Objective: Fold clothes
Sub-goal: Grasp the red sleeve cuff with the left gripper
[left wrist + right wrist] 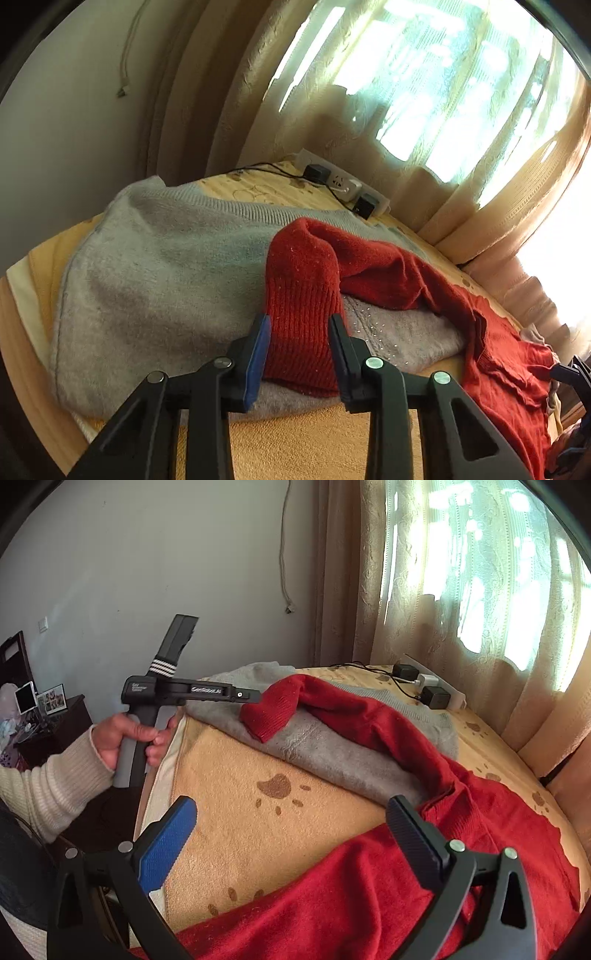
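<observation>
A red sweater [369, 886] lies across the bed, and its long sleeve runs up over a grey sweater [332, 753]. My left gripper [301, 343] is shut on the ribbed red cuff [303, 295], which fills the gap between the pads. The right wrist view shows the same gripper [255, 696] from the side, its tip at the cuff [269, 712], held by a hand [125, 738]. The grey sweater [147, 288] spreads flat under and to the left of the cuff. My right gripper [295, 834] stands wide open above the red sweater's body and the blanket, with nothing between its fingers.
A yellow blanket with brown paw prints [258, 830] covers the bed. A white power strip with black plugs and cables [428, 686] lies at the far side by the curtain [461, 590]. A dark dresser with photo frames [55, 716] stands at the left.
</observation>
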